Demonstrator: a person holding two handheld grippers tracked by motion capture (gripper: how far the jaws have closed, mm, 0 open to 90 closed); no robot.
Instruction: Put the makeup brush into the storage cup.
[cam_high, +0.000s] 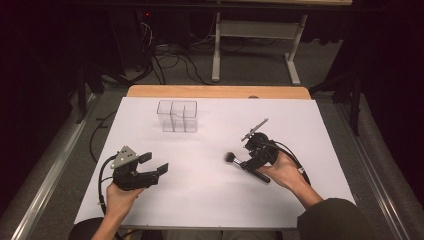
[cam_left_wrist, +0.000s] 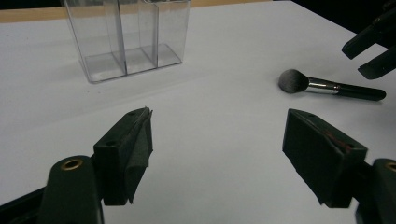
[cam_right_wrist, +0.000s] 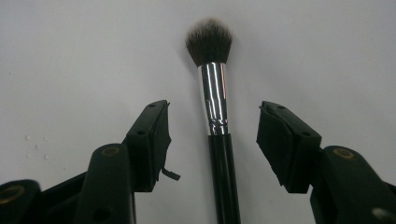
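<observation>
A makeup brush (cam_high: 246, 166) with a dark bristle head, silver ferrule and black handle lies flat on the white table cover. My right gripper (cam_high: 252, 161) is open and straddles it. In the right gripper view the brush (cam_right_wrist: 218, 116) runs up between the two jaws, touching neither. My left gripper (cam_high: 154, 164) is open with nothing in it at the front left. From the left gripper view I see the brush (cam_left_wrist: 329, 86) off to the right and the clear organizer (cam_left_wrist: 126, 37) ahead.
A clear plastic organizer (cam_high: 177, 116) with several compartments stands upright toward the back of the white cover (cam_high: 210, 200). The table's wooden edge (cam_high: 215, 91) runs behind it. Cables and a metal stand are on the floor beyond.
</observation>
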